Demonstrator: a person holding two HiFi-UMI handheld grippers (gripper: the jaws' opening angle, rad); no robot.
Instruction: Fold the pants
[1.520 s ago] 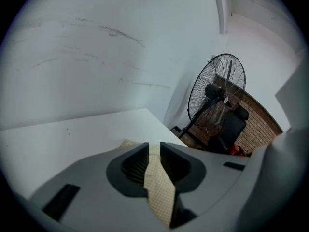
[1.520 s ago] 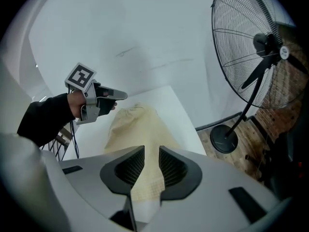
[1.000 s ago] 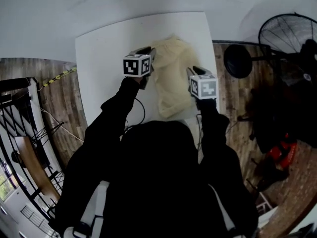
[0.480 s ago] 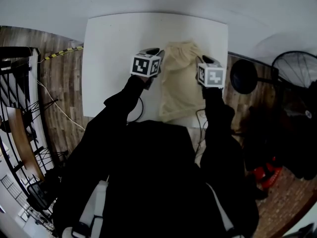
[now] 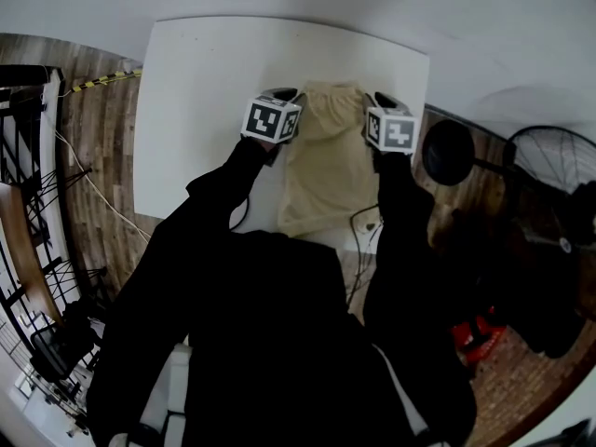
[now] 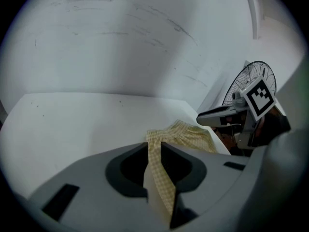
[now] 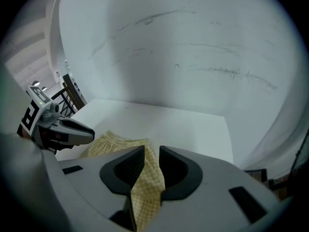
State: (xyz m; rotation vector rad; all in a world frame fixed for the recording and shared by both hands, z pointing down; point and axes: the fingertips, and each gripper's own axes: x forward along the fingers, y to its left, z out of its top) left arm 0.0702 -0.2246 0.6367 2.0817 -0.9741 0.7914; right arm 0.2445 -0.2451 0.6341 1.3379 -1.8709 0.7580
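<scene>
Pale yellow checked pants (image 5: 328, 161) lie lengthwise on the white table (image 5: 205, 91), their near end hanging off the front edge. My left gripper (image 5: 285, 94) is shut on the pants' far left corner, with the cloth (image 6: 159, 173) pinched between its jaws. My right gripper (image 5: 377, 99) is shut on the far right corner, a fold of fabric (image 7: 145, 185) caught between its jaws. Both grippers hold the far edge stretched between them. From the left gripper view the right gripper (image 6: 217, 116) shows beside the pants (image 6: 186, 134).
A black standing fan (image 5: 554, 170) and its round base (image 5: 447, 147) stand on the wooden floor right of the table. A black railing (image 5: 28, 240) is on the left. A cable (image 5: 358, 222) hangs at the table's front edge. White wall lies behind the table.
Both grippers have moved toward the far side of the table with the pants' edge, spreading apart. The pants went from a bunched heap to a flatter, stretched shape.
</scene>
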